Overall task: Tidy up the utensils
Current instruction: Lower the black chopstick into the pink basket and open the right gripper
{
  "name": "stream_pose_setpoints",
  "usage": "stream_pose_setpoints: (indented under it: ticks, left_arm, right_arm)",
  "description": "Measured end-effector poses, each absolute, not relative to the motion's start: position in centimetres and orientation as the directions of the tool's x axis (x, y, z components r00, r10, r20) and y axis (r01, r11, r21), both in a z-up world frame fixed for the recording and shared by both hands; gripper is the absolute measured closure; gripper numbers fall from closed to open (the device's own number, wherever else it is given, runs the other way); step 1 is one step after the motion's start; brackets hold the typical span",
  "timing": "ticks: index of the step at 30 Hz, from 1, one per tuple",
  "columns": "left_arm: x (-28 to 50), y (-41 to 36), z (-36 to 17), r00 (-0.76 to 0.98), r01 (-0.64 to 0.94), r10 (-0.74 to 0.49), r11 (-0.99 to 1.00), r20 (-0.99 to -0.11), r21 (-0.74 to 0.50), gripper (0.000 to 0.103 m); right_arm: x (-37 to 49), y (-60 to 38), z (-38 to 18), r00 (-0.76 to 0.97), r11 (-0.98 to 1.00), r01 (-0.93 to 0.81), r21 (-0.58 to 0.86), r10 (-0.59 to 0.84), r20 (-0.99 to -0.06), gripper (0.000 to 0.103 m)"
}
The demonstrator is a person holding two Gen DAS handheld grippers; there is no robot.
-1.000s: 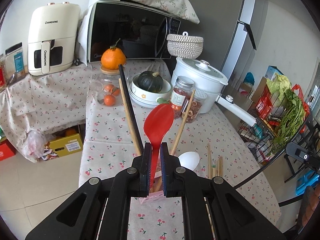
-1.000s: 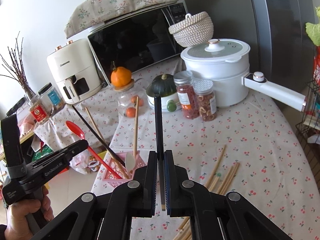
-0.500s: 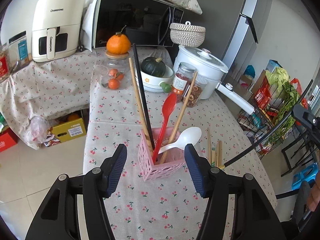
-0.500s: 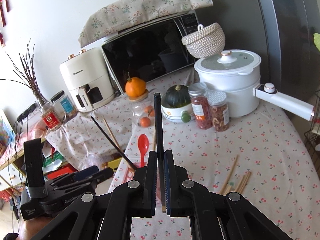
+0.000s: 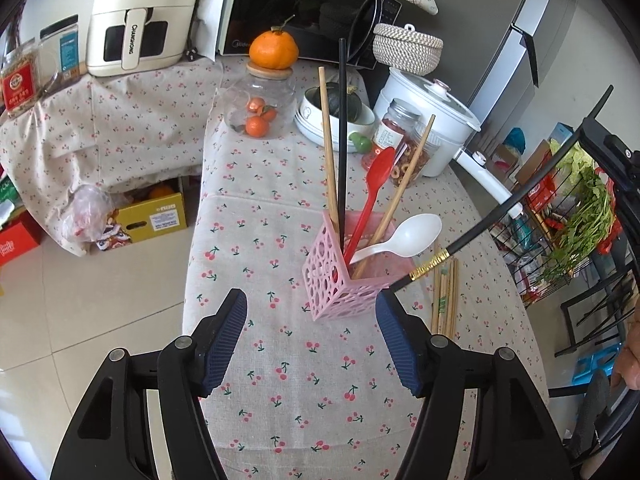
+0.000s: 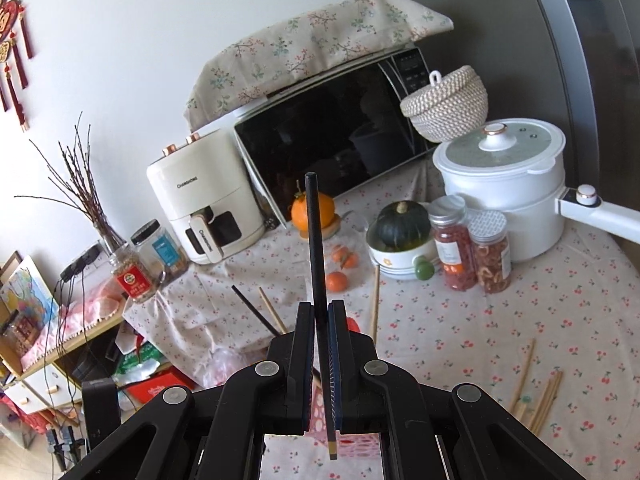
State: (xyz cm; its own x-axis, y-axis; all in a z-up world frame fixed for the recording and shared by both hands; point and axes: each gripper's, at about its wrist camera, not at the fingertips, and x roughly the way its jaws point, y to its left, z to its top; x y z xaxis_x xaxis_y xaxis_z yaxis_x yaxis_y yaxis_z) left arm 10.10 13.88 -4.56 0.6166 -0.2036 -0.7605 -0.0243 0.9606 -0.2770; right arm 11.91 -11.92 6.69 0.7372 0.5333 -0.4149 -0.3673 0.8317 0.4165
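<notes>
We see a pink lattice holder [image 5: 340,280] upright on the desk, holding a red spoon [image 5: 372,192], white spoon [image 5: 404,236], two wooden chopsticks and one black; loose chopsticks [image 5: 444,296] lie just beside it; another black chopstick [image 6: 316,248] sits pinched upright

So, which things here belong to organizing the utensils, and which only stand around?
Belong:
pink holder
black chopstick in right claw
red spoon
white spoon
loose chopsticks

Standing around:
microwave
white pot
orange
jars

Home kitchen w/ microwave [image 6: 336,120], air fryer [image 6: 204,208], fridge [image 5: 500,20], cherry-print tablecloth [image 5: 304,380]
</notes>
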Motion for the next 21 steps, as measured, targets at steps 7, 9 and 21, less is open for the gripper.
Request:
stream_pose_setpoints:
  ticks: [7, 9, 21]
  left_arm:
    - [9.9, 14.1, -4.8, 0.606, -0.021, -0.216, 0.958, -0.766, -0.287, 0.033]
    - [9.9, 14.1, -4.9, 0.602, -0.02, -0.218, 0.958, -0.768, -0.287, 0.033]
    - [9.5, 13.2, -5.1, 0.581, 0.02, -0.237, 0.961, -0.779, -0.277, 0.033]
  right_arm:
    - [13.3, -10.8, 6.1, 0.754, 0.817, -0.356, 0.454, 0.538, -0.377, 0.098]
    - [14.0, -10.3, 5.4, 0.748, 0.822, -0.341, 0.456, 0.531, -0.399, 0.098]
    - [17.0, -8.3, 0.6, 0.664, 0.845, -0.291, 0.449, 0.516, -0.541, 0.096]
